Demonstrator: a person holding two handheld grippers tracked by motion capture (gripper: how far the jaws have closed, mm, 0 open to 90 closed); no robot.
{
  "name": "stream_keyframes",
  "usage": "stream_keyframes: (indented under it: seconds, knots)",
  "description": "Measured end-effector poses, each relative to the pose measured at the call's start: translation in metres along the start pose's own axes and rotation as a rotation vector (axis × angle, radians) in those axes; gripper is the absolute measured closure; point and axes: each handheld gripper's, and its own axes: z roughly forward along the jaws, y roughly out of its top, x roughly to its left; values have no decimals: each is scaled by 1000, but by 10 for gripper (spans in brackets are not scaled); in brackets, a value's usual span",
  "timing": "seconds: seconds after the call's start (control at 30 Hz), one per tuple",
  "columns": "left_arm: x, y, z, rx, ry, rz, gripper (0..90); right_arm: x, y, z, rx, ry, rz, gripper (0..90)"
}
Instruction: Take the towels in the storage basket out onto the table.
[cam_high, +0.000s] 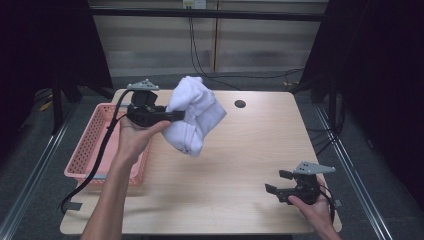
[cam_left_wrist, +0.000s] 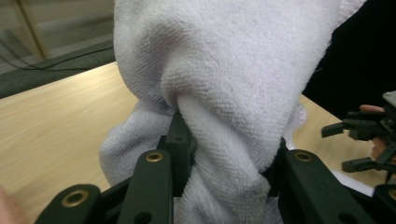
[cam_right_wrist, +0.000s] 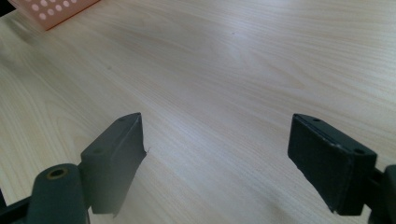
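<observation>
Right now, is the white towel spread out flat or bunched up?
Bunched up. The white towel hangs off the table in a folded wad, pinched between the jaws of the left gripper, with creases gathered at the grip.

Even overhead light on table (cam_high: 240, 165); surroundings dark; soft shadows; close towel (cam_left_wrist: 233, 93) slightly soft, resolution low.
</observation>
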Motion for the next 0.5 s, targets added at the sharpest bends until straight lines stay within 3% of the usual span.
stream_keyframes:
  seconds: [0.2,0.5]
  knots:
    - [-14,-21,41,87,-39,20,655,-1,-1,-1,4,0,3,179]
    - [-30,-60,93,197,-99,15,651,-1,-1,1,15,4,-1,179]
